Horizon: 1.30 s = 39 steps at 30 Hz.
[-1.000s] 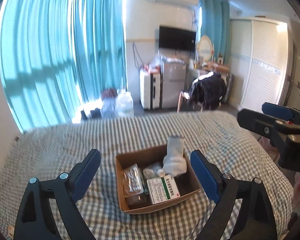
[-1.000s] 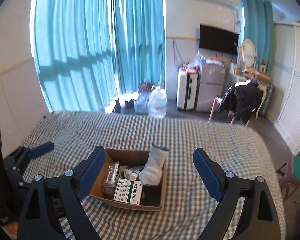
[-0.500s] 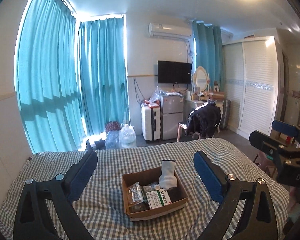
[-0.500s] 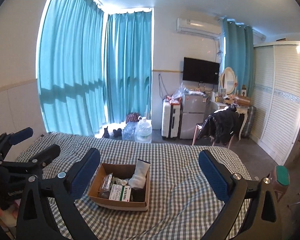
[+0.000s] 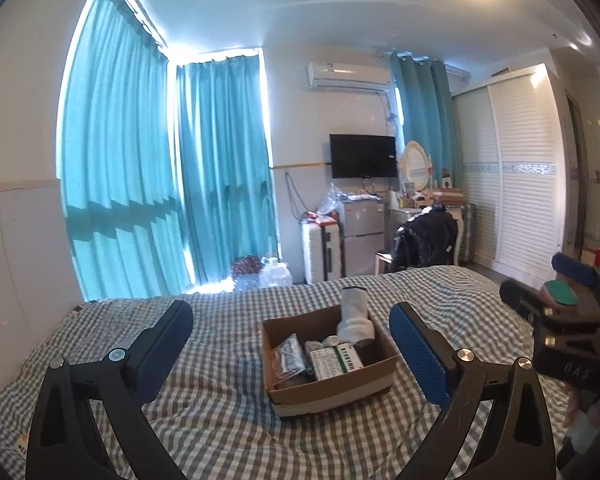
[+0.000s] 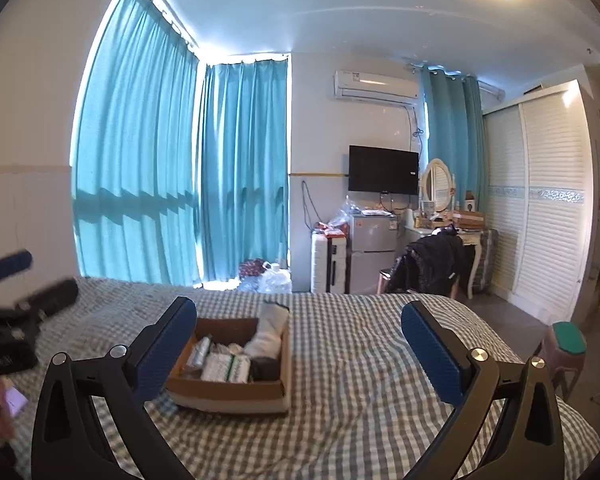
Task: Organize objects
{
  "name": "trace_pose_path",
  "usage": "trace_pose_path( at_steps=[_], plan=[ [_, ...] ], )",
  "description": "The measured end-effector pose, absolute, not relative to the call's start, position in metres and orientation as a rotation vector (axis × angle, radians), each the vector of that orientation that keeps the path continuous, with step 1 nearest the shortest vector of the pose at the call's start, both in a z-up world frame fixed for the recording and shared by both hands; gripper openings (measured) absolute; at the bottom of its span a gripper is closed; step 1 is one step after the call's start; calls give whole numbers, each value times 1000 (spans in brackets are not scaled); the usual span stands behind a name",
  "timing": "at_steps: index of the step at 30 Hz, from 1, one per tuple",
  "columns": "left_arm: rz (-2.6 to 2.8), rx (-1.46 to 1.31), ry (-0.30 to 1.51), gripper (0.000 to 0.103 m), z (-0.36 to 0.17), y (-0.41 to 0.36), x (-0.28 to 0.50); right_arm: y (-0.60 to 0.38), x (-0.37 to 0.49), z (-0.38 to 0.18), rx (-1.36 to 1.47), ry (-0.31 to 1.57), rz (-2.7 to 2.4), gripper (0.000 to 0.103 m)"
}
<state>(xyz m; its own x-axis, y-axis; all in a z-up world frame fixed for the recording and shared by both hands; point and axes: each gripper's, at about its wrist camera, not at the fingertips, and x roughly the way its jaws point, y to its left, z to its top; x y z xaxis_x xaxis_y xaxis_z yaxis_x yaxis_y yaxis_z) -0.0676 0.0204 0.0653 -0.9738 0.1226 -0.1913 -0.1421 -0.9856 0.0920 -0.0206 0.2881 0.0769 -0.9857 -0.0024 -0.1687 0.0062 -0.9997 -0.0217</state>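
An open cardboard box (image 5: 328,386) (image 6: 228,394) sits on the checked bed (image 5: 220,420). It holds a rolled white sock (image 5: 354,316) (image 6: 268,330) standing on end, a green-and-white medicine box (image 5: 336,360) (image 6: 224,366), a clear packet (image 5: 290,356) and small bottles. My left gripper (image 5: 290,320) hangs open well short of the box, with nothing between its fingers. My right gripper (image 6: 299,314) is opening its jaws wide, also short of the box and holding nothing. Each gripper appears at the edge of the other's view, the right one (image 5: 560,308) and the left one (image 6: 28,280).
Past the bed's foot are water jugs (image 5: 274,274), a white suitcase (image 6: 328,264), a small fridge (image 6: 370,248) and a chair draped with a black jacket (image 6: 432,264). A green-topped stool (image 6: 568,344) stands right of the bed. White wardrobe doors line the right wall.
Both views have pulled back from the box and tilted up, so the box looks smaller and more of the room and ceiling shows. Both pairs of jaws stand slightly wider.
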Motion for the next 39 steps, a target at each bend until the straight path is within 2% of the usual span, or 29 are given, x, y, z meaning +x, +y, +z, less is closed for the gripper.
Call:
trace_pose_path(
  at_steps=[5,10,13,39],
  plan=[
    [3001,-212,163,101,46,18,-51,283,-19,39,349,65,-3115,103],
    [2990,-278,191,101,30,16,-55,279,-17,24,374,44,-3108,103],
    [2982,-306,139,101,27,9,-57,279,-18,19,399,23,-3098,103],
    [2956,-386,64,102,18,5,-55,272,-20,11,440,45,-3093,103]
  ],
)
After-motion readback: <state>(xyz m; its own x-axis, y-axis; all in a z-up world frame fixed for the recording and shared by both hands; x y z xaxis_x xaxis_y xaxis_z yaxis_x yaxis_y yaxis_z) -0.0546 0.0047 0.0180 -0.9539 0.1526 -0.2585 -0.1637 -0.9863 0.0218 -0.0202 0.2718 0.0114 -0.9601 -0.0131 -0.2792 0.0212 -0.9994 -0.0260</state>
